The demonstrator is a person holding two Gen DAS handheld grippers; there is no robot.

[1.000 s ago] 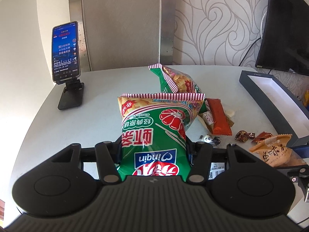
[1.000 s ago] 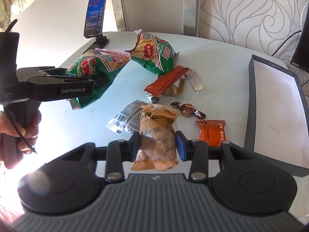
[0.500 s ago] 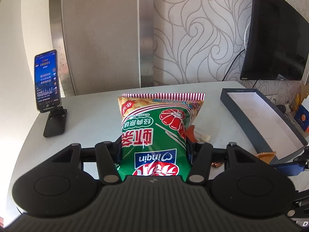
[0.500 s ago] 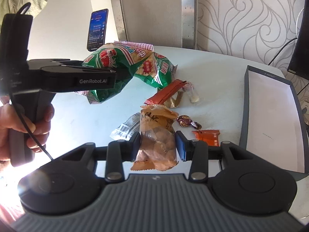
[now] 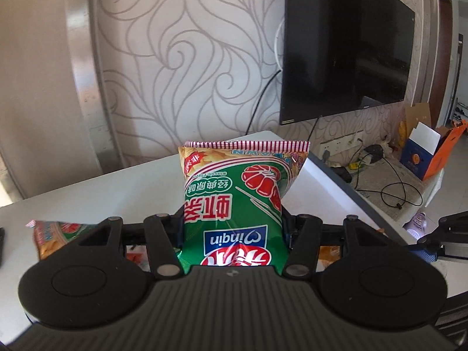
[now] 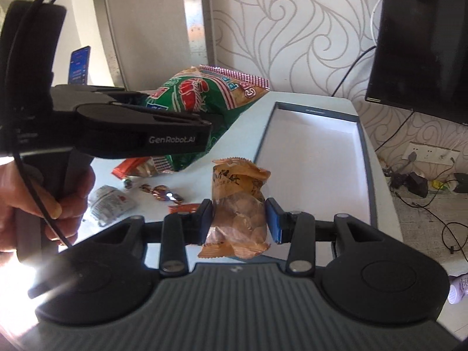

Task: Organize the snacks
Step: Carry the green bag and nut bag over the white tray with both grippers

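My left gripper (image 5: pixel 234 225) is shut on a green shrimp-chip bag (image 5: pixel 237 204), held above the white table (image 5: pixel 117 187); the same bag (image 6: pixel 204 96) shows in the right wrist view, clamped by the left gripper (image 6: pixel 210 122) in a person's hand (image 6: pixel 67 199). My right gripper (image 6: pixel 238 219) is shut on an orange pastry packet (image 6: pixel 239 201), lifted beside the dark open box (image 6: pixel 365 158) with a white inside. A second green chip bag (image 5: pixel 58 232) lies on the table at the left.
Loose snacks lie on the table: a red wrapper (image 6: pixel 128 168), foil candies (image 6: pixel 161 191), a clear white packet (image 6: pixel 109 204). A phone on a stand (image 6: pixel 79 64) stands at the back. A black television (image 5: pixel 345 46) hangs on the wall; cables and boxes (image 5: pixel 421 158) litter the floor at right.
Both grippers swung to the right with their packets still held, rising a little. The left view left the phone and snack pile behind; the box now lies right ahead of the right gripper.
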